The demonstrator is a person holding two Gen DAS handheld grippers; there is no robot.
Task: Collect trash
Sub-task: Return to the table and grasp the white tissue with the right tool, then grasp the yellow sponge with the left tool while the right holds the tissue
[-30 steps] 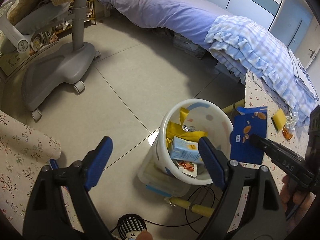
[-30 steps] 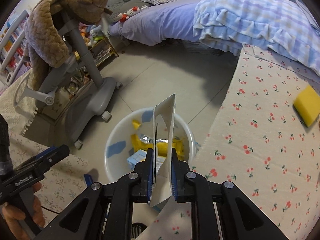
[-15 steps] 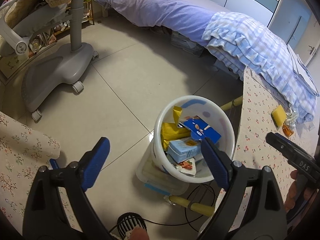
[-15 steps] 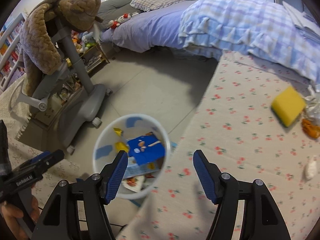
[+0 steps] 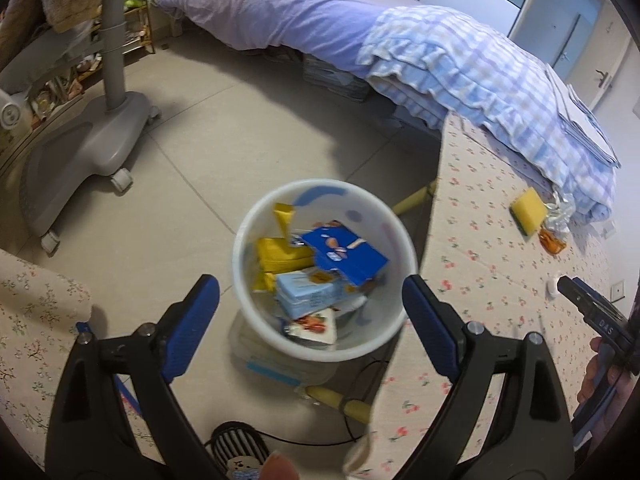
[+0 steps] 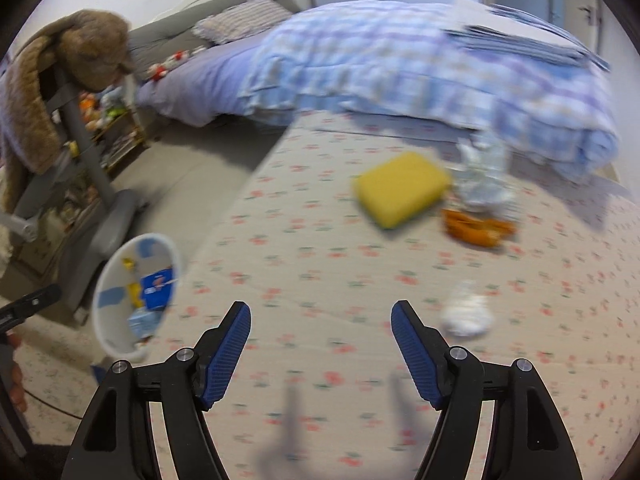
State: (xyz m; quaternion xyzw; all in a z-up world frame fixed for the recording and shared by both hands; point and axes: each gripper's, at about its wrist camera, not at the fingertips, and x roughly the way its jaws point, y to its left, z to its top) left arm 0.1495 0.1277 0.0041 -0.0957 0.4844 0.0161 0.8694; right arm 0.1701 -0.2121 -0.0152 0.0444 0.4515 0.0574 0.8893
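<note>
Right gripper [image 6: 320, 350] is swinging away from the bin [image 5: 326, 270] and out over the cherry-print table [image 6: 320, 272] — its jaws have just been opening, now standing wide with nothing between them. Blue box [image 5: 346, 256] it was pinching a second ago is now lying inside the bin, flat on top of the yellow wrapper [image 5: 280, 256] and the pale blue carton [image 5: 308, 292], long axis running from upper left to lower right in the left wrist view, torn edge facing down toward the carton.

Left gripper [image 5: 310, 320] is hovering above the bin, jaws spread wide — empty, one on each side of the rim in the picture.

On the table, well apart from the bin: yellow sponge [image 6: 402, 188], crumpled clear wrapper [image 6: 484, 180] just beside it, orange scrap [image 6: 476, 226] touching the wrapper's near edge, white wad [image 6: 466, 314] nearer the right gripper. Right wrist view is motion-blurred, so finer detail is not readable.
</note>
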